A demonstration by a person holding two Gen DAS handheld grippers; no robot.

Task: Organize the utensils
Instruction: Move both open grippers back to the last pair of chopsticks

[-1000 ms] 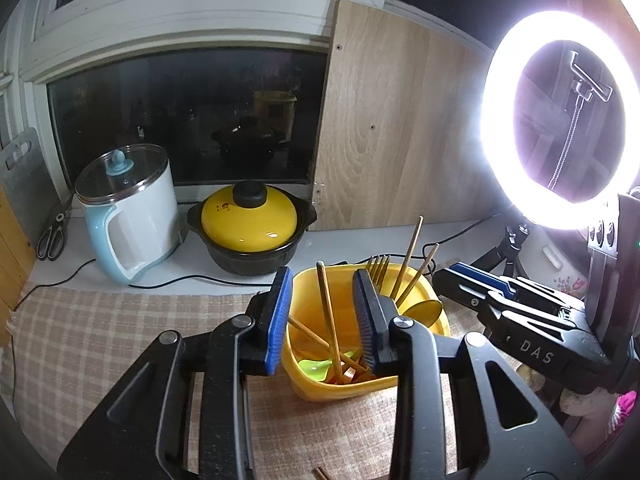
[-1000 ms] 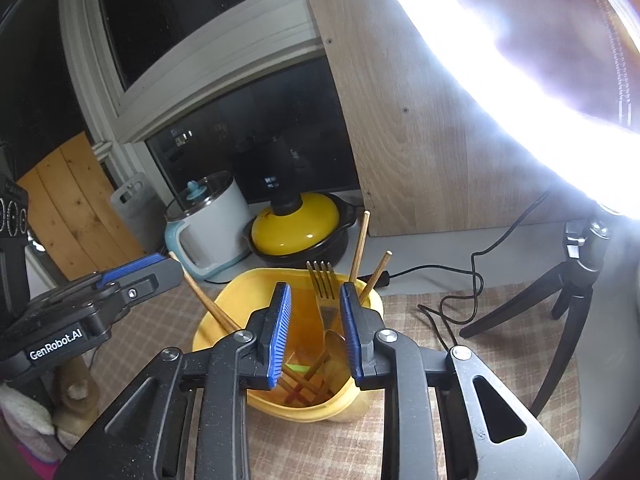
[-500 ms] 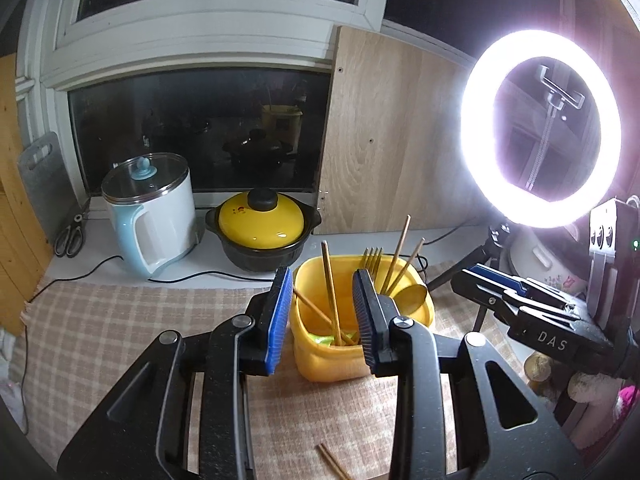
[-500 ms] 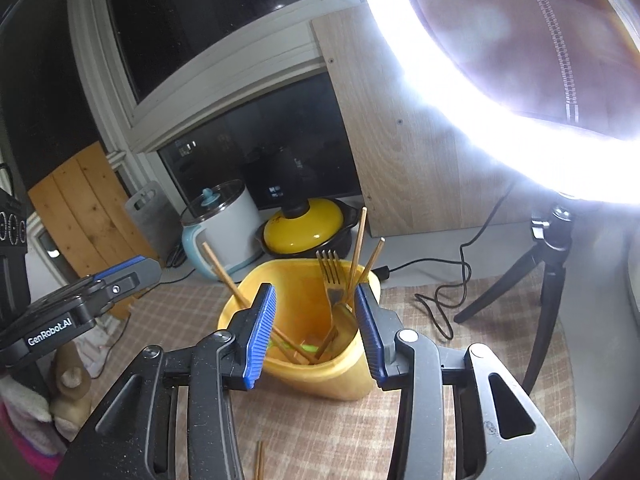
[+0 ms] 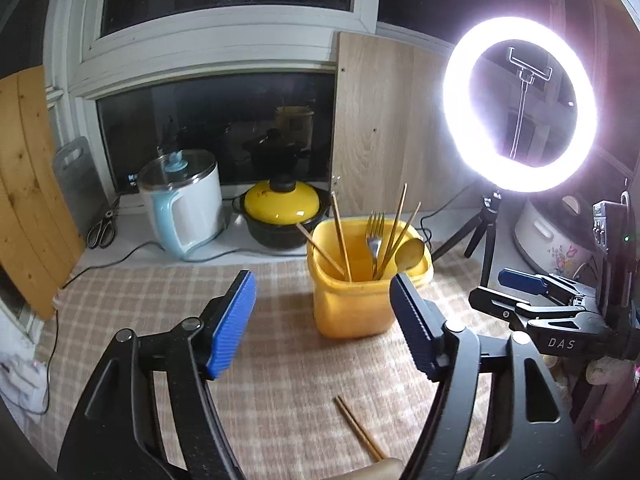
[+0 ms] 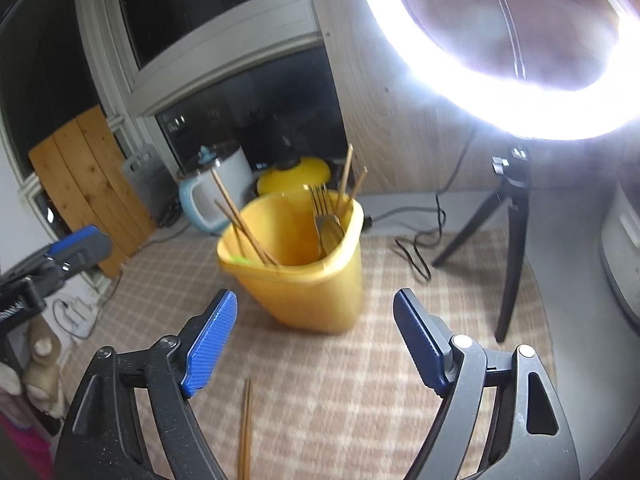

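Grippers, left (image 5: 322, 320) and right (image 6: 314, 340): jaws opening, empty, drawn back from yellow bin (image 5: 352, 304) holding fork and chopsticks; loose chopsticks (image 5: 358, 428) on cloth await collection.

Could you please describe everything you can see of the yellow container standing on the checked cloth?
The yellow container is a rounded-square tub that looks like plastic, open at the top with a thick rim. It stands upright on the checked cloth, in front of a yellow-lidded pot. Inside, leaning on its walls, are wooden chopsticks, a metal fork, a golden spoon and something green. Neither hand-held gripper touches it.
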